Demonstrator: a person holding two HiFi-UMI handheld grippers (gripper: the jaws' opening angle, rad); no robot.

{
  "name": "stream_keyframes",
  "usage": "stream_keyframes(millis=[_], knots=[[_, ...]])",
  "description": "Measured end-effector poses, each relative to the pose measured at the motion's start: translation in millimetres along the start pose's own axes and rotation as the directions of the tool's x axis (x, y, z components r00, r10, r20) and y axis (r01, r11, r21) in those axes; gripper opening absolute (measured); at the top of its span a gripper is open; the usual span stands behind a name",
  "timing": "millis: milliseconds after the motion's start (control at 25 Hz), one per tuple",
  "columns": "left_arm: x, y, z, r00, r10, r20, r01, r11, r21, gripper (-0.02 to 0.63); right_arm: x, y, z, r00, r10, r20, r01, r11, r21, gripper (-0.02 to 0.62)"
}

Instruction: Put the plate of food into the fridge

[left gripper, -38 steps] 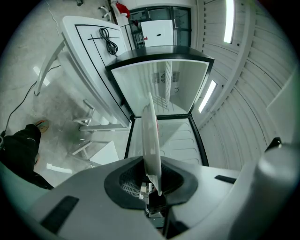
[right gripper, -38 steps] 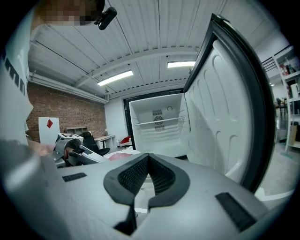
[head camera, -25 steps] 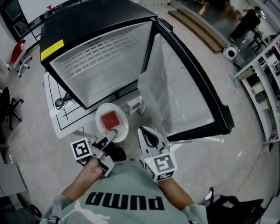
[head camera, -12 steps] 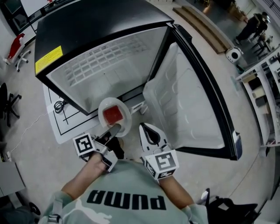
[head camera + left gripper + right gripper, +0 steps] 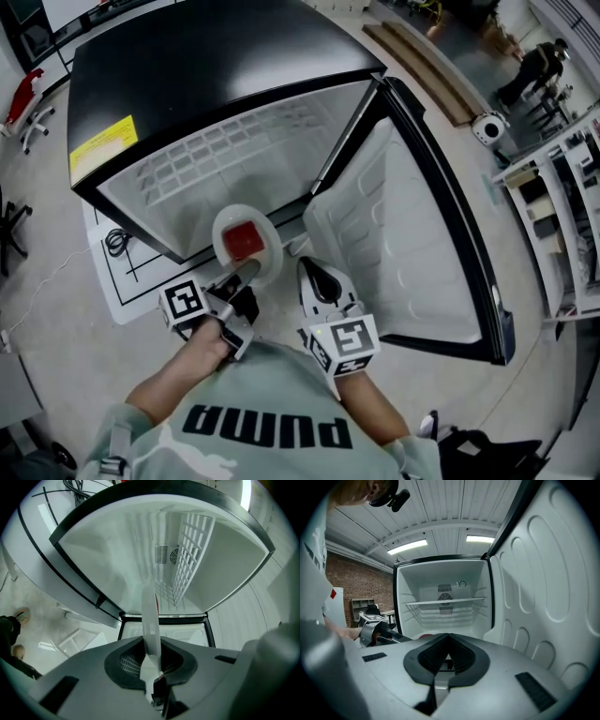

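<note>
A white plate (image 5: 222, 251) carries a red block of food (image 5: 244, 240). My left gripper (image 5: 246, 272) is shut on its near rim and holds it level at the lower front edge of the open fridge (image 5: 216, 159). In the left gripper view the plate (image 5: 150, 616) shows edge-on as a white strip between the closed jaws of my left gripper (image 5: 151, 656). Beside the plate on the right, my right gripper (image 5: 314, 272) is shut and holds nothing. From the right gripper view, my right gripper (image 5: 449, 641) faces the white interior with its wire shelf (image 5: 443, 603).
The fridge door (image 5: 403, 234) stands wide open on the right, close to my right gripper. A white lined board with a cable (image 5: 117, 253) lies on the floor at the left. Metal shelving (image 5: 562, 206) stands at the far right, and a person (image 5: 530, 61) stands far off.
Both grippers and the plate have moved forward toward the fridge opening. The plate now sits against the fridge's lower front edge. The grip on the plate is unchanged.
</note>
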State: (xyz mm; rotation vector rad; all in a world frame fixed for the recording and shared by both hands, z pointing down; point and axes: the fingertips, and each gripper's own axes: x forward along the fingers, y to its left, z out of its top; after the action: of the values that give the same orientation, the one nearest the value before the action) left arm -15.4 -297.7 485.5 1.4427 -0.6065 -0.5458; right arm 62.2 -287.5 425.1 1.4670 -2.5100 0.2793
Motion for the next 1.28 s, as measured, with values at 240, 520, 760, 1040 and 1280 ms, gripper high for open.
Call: stream_keyframes(millis=[240, 520, 760, 1040, 1280], knots=[[21.4, 6.0, 32.0, 0.998, -0.021, 0.054, 0.022, 1.0, -0.018, 0.051, 12.3, -4.3, 4.9, 1.0, -0.03, -0.009, 0.03, 1.0, 0.002, 0.005], [46.9, 12.4, 53.9, 0.998, -0.018, 0.066, 0.018, 1.0, -0.001, 0.051, 25.3, -17.5, 5.6, 0.997, -0.075, -0.027, 0.075, 0.997, 0.011, 0.005], [63.1, 21.8, 64.3, 0.999, 0.004, 0.049, -0.003, 1.0, -0.009, 0.051, 47.1, -30.1, 6.9, 0.994, -0.105, -0.028, 0.105, 0.994, 0.02, 0.005], [76.6, 32.6, 83.0, 0.999, 0.021, 0.044, -0.021, 1.0, -0.014, 0.051, 78.7, -45.1, 8.5, 0.989, -0.139, -0.044, 0.14, 0.99, 0.035, 0.005], [88.0, 45.1, 88.6, 0.998, 0.046, 0.031, -0.046, 0.999, -0.014, 0.051, 101.5, -48.2, 4.6, 0.988, -0.137, -0.065, 0.14, 0.989, 0.039, 0.005]])
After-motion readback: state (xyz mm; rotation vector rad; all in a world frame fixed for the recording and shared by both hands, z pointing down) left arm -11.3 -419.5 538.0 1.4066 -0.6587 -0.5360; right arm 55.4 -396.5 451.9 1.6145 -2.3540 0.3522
